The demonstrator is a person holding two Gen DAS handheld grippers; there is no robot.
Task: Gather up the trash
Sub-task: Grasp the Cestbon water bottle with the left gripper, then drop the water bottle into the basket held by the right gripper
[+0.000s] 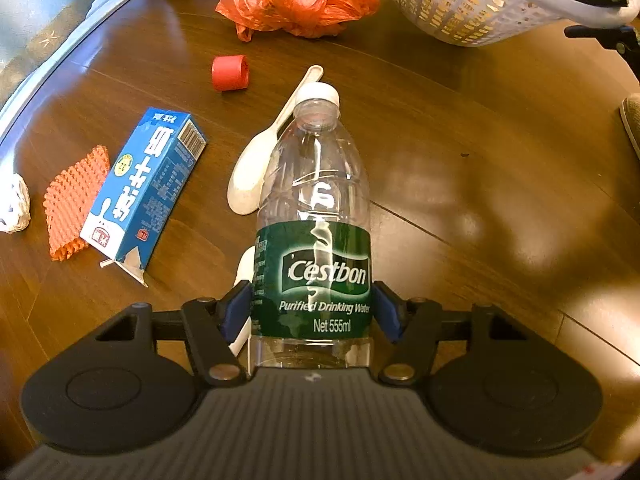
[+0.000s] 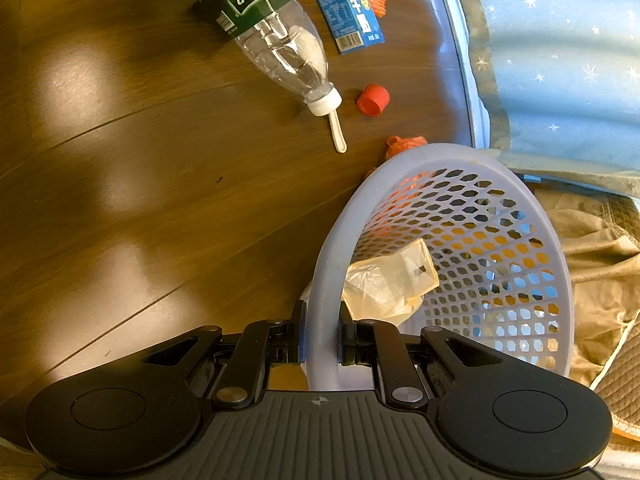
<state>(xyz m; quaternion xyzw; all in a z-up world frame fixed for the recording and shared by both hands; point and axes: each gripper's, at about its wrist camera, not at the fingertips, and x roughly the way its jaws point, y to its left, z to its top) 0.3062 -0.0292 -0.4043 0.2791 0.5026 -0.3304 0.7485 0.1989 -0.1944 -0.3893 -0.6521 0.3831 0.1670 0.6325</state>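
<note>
My left gripper (image 1: 312,312) is shut on a clear water bottle (image 1: 316,208) with a green label and white cap, clamped at the label and lifted off the wooden floor. From the right wrist view the same bottle (image 2: 276,40) points cap-first toward the basket. My right gripper (image 2: 322,340) is shut on the rim of a white perforated basket (image 2: 332,248), which holds a crumpled clear plastic wrapper (image 2: 392,280). On the floor lie a blue milk carton (image 1: 148,188), a red cap (image 1: 230,73), a white plastic spoon (image 1: 256,168), an orange plastic bag (image 1: 296,6) and an orange foam net (image 1: 70,204).
A white crumpled scrap (image 1: 14,208) lies at the far left. A pale baseboard (image 1: 52,64) and a blue starred curtain (image 2: 560,60) border the floor. Beige fabric (image 2: 600,272) lies beside the basket. The basket (image 1: 480,0) sits at the upper right of the left wrist view.
</note>
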